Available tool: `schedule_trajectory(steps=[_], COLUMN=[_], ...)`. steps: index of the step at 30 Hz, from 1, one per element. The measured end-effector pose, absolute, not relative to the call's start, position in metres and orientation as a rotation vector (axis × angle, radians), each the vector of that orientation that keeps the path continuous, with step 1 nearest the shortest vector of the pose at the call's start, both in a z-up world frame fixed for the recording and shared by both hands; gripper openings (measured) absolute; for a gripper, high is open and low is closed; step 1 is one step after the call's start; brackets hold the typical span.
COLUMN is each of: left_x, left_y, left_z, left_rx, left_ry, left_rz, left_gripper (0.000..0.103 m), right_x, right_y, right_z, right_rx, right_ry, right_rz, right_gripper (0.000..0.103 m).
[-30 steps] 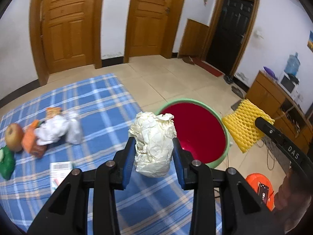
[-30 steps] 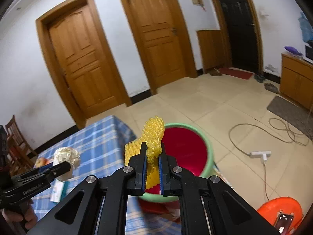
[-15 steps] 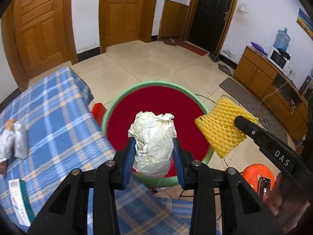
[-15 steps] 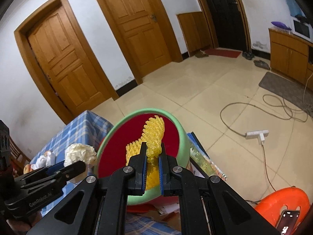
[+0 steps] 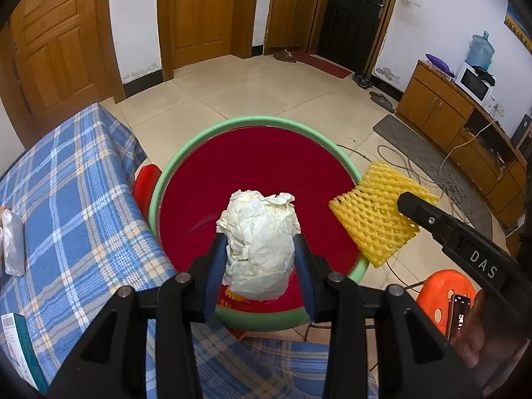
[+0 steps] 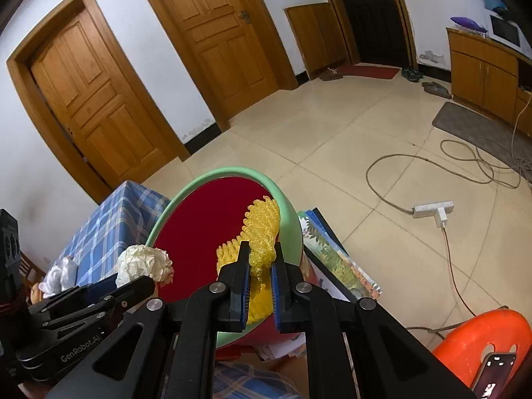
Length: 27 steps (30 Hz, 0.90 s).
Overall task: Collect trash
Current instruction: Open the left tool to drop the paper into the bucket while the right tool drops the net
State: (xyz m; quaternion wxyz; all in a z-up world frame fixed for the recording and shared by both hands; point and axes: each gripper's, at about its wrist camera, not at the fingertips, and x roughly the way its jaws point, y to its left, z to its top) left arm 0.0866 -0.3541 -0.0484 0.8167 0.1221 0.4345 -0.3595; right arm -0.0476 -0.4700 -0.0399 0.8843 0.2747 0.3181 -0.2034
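Note:
My left gripper point(image 5: 259, 249) is shut on a crumpled ball of white paper point(image 5: 261, 242) and holds it over the near part of a red basin with a green rim point(image 5: 266, 121). My right gripper point(image 6: 261, 259) is shut on a yellow foam fruit net point(image 6: 262, 229), held above the basin's right rim point(image 6: 286, 206). The net point(image 5: 375, 212) and the right gripper's arm also show in the left wrist view. The paper ball point(image 6: 143, 261) shows in the right wrist view. A small yellow scrap point(image 5: 234, 294) lies inside the basin.
A blue plaid-covered table point(image 5: 76, 206) lies left of the basin, with a clear wrapper point(image 5: 13, 242) and a white box point(image 5: 15, 335) on it. An orange stool point(image 6: 482, 342) with a phone stands at the right. Cables and a power strip point(image 6: 432, 207) lie on the tiled floor.
Both grippers moved from over the table edge to above the basin, still holding the paper ball and the foam net. The basin now fills the middle of both views.

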Motion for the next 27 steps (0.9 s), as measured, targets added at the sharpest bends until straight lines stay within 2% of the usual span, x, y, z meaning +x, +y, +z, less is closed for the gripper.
schedule_trajectory(steps=[4, 6, 11, 21, 27], left_x=[0.090, 0.091, 0.094, 0.090, 0.087], left_y=[-0.353, -0.351, -0.343, -0.307, -0.273], left_z=[-0.046, -0.044, -0.040, -0.017, -0.003], left_rx=[0.254, 0.245, 0.225, 0.170, 0.128], left_ry=[0.917, 0.915, 0.917, 0.886, 0.868], left_rz=[-0.752, -0.746, -0.732, -0.682, -0.615], left_gripper=[0.051, 0.053, 0.053, 0.053, 0.053], right_x=[-0.045, -0.044, -0.045, -0.051, -0.054], right_y=[-0.471, -0.472, -0.474, -0.464, -0.448], right_z=[-0.040, -0.041, -0.040, -0.023, -0.011], right_rx=[0.577, 0.579, 0.589, 0.578, 0.577], right_ry=[0.666, 0.667, 0.656, 0.608, 0.603], right_rz=[-0.425, -0.425, -0.416, -0.389, -0.361], right_gripper=[0.013, 0.019, 0.035, 0.046, 0.048])
